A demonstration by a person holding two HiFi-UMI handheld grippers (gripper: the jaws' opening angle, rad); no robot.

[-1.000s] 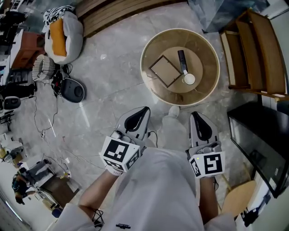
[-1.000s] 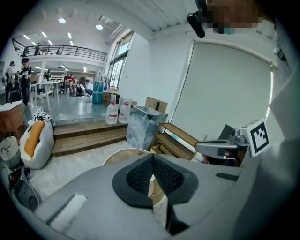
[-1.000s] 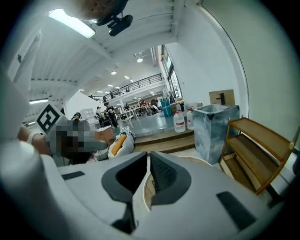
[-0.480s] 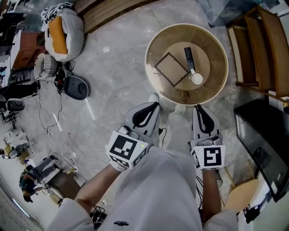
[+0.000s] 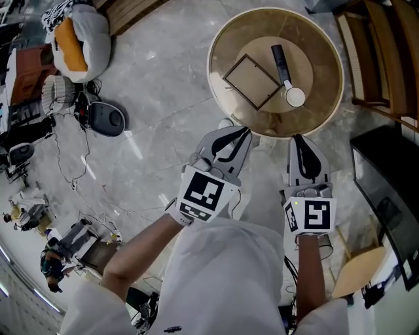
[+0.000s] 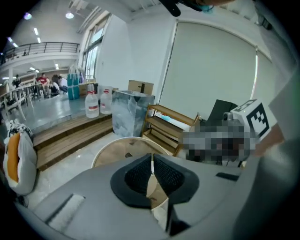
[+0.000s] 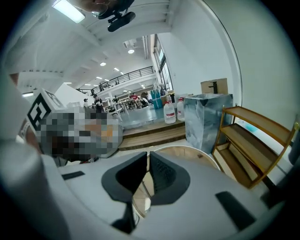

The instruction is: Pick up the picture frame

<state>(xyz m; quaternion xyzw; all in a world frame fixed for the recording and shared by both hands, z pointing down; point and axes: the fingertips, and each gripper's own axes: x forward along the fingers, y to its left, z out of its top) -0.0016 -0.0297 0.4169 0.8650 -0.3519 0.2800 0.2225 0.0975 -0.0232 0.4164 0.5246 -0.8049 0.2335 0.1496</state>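
Now the bench (image 5: 324, 65) is being neared.
Left tongs (image 5: 241, 133) and right tongs (image 5: 298, 139), pressed together empty, are being carried toward the picture frame (image 5: 251, 81).

A round desk (image 5: 317, 49) with a pale rim stands far and a little right on the grey marble floor (image 5: 163, 98). On it lies a black bar-shaped device (image 5: 280, 59), with a small white round object (image 5: 295, 97) at its near end. A wooden shelf unit (image 5: 386, 59) stands right of the desk, and a dark flat screen (image 5: 393, 203) lies nearer on the right. To the far left, a white sack (image 5: 98, 29) holds an orange cushion (image 5: 69, 44). Nearer than the sack sit a black round device (image 5: 106, 119) and loose cables (image 5: 72, 176). Wooden steps (image 5: 124, 13) run along the far edge.
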